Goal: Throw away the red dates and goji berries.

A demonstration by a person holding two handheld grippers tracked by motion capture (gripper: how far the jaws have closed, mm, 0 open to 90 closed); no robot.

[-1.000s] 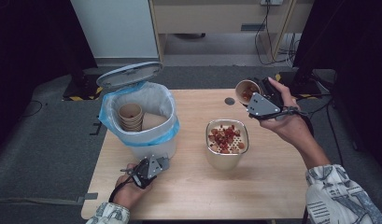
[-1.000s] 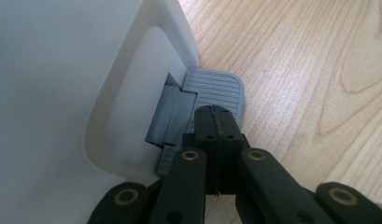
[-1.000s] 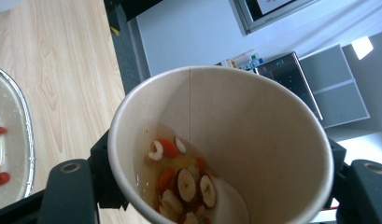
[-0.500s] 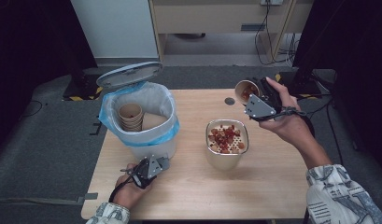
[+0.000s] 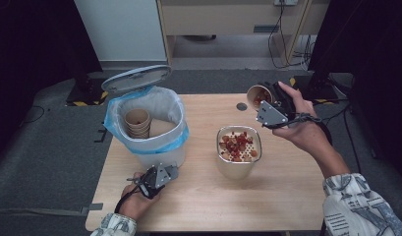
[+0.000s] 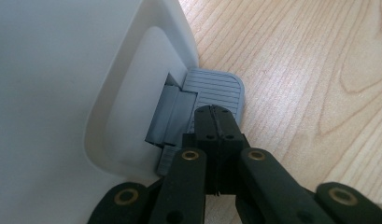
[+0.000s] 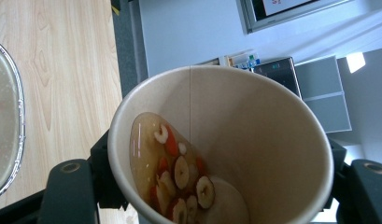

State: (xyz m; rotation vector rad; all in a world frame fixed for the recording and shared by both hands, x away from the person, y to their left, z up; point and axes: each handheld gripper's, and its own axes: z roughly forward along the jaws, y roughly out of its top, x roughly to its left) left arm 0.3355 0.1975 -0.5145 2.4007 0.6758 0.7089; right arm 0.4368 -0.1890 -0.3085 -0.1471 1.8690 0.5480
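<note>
The right gripper (image 5: 265, 104) is clamped around a brown paper cup (image 5: 259, 95) of pale liquid with red and white sliced pieces (image 7: 179, 172), and over the last second the hand has carried it slightly downward and inward, from the far right part of the light wooden table (image 5: 282, 196) toward the square metal container with a perforated strainer top (image 5: 239, 147). In the right gripper view the cup is already tipped, the liquid pooled against its lower wall while the rim of the metal container sits at the left edge. The cup is near the strainer but not yet above it, and nothing is pouring; red pieces already lie on the perforated top. My reading is that this cup's contents are about to be strained there, and that the emptied cup would then join the stack of brown paper cups (image 5: 138, 123) inside the white pedal bin lined with a blue bag (image 5: 161, 105). The left gripper (image 6: 215, 119) has not moved: its jaws are together, their tips resting on the ribbed grey foot pedal (image 6: 221, 91) at the bin's base, and the grey lid (image 5: 136, 78) stands open. That suggests the left hand is holding the bin ready while the right finishes its approach.
</note>
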